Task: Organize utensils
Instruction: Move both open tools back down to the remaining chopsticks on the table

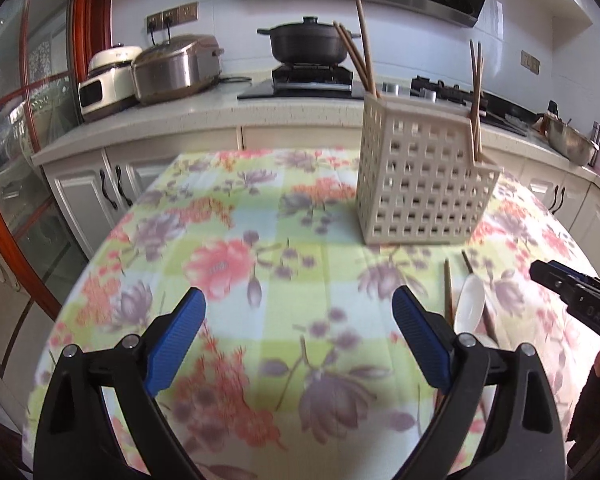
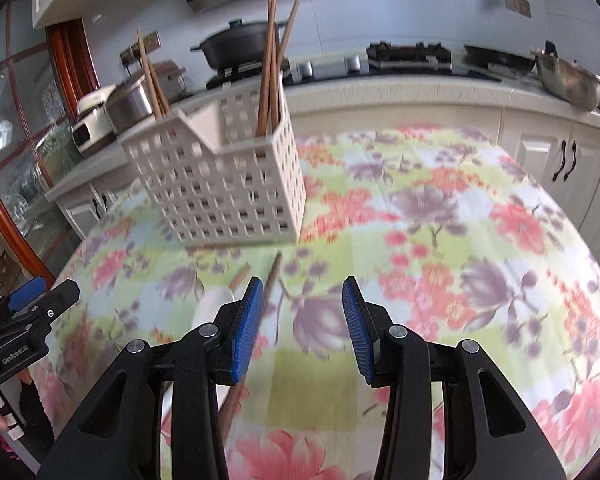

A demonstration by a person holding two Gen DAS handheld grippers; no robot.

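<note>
A perforated white basket stands upright on the flowered tablecloth, toward the table's far edge, nearest the kitchen counter. Wooden chopsticks lean out of its left compartment, and another bunch rises from its right one.

In front of the basket, nearer the table's middle, a white spoon lies flat with loose chopsticks beside it (one stick seems to run under the spoon, though the blur leaves that unsure).

The left gripper hangs over bare cloth, its blue pads spread wide with nothing between them. The right gripper hangs over the cloth just right of a loose chopstick, its pads partly apart and gripping nothing; the stick passes outside its left pad.
</note>
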